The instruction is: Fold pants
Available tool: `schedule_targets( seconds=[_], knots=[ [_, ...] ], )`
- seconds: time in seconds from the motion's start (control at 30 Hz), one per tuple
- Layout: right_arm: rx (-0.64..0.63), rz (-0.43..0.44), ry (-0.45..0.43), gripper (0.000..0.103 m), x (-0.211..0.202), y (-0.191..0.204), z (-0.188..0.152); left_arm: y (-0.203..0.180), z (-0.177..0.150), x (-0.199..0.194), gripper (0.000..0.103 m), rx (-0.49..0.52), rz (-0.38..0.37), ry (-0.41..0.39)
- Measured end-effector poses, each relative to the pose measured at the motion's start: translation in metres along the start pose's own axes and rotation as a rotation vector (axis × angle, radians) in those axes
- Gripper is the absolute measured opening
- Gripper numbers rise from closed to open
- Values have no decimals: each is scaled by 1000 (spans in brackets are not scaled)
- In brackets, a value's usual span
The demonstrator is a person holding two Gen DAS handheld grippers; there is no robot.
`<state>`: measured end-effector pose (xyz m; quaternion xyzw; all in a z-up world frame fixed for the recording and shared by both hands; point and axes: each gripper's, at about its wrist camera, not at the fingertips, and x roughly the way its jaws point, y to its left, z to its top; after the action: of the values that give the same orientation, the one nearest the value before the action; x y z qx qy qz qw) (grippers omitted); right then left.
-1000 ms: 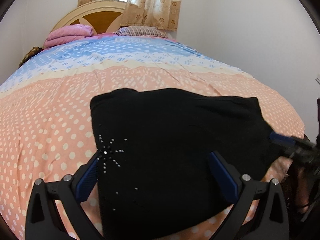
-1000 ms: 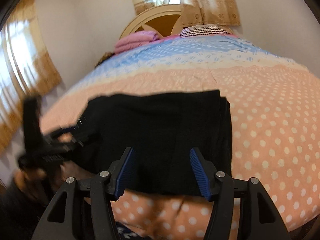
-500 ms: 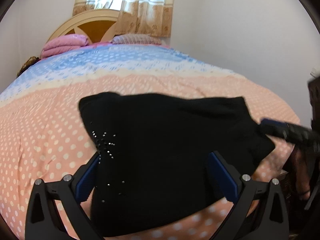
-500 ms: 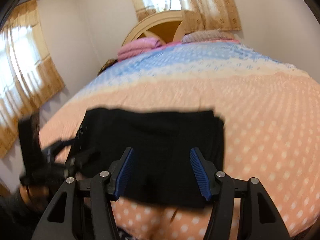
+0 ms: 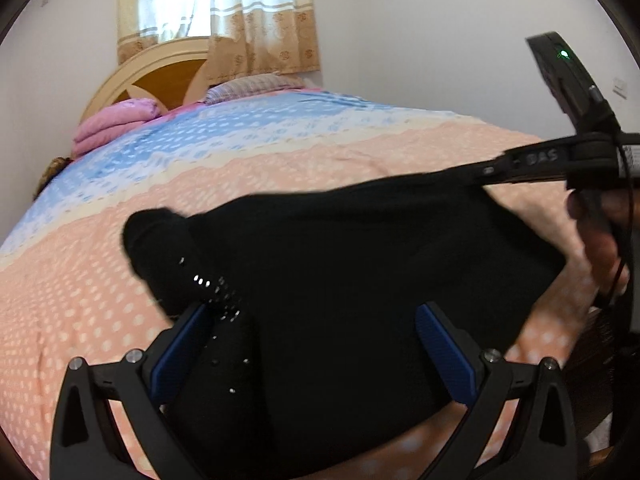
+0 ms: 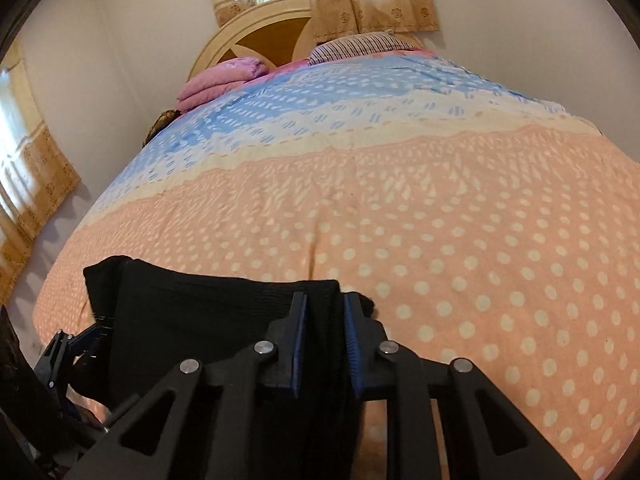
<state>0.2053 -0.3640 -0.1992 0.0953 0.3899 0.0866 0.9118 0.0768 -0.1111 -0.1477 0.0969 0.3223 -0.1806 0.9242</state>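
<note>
The black pants (image 5: 340,280), folded, with small rhinestones near their left side, lie at the near edge of the bed. My left gripper (image 5: 316,344) is open, its blue pads on either side of the cloth's near part. My right gripper (image 6: 325,344) is shut on the pants' right edge (image 6: 224,320) and lifts that corner; it shows in the left wrist view (image 5: 520,166) at the right, pinching the cloth. The left gripper shows in the right wrist view (image 6: 76,344) at the lower left.
The bed has a peach, cream and blue dotted cover (image 6: 440,220). A folded pink blanket (image 5: 116,122) and a striped pillow (image 5: 248,88) lie by the wooden headboard (image 6: 264,32). Curtained windows are behind and at the left.
My right gripper has closed on the pants' right edge and raised it. The pants' left corner has bunched up. Both cameras have tilted upward.
</note>
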Motion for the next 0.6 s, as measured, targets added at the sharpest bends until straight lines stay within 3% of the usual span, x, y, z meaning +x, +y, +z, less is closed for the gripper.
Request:
schedule_targets(
  seconds=[0.07,0.17,0.3,0.43,0.53,0.6],
  knots=[
    [11,17,-5,20,0,-6,-4,19,-6,-1,103,-40,37,15],
    [44,41,-24,32,-14,-14,-10,62,-19,-5,103,-149,24,34],
    [-5,50,-84,32,-55,-7,-33,91,-29,-21,103,-273,10,38],
    [-113,105,-99,32,-82,19,-63,82,-22,-43,103,-263,-35,-36],
    [-184,58,-41,31,-71,33,-78,67,-15,-53,103,-193,-27,-80],
    [-216,6,-7,28,-59,36,-87,59,-10,-50,103,-149,-5,-68]
  ],
)
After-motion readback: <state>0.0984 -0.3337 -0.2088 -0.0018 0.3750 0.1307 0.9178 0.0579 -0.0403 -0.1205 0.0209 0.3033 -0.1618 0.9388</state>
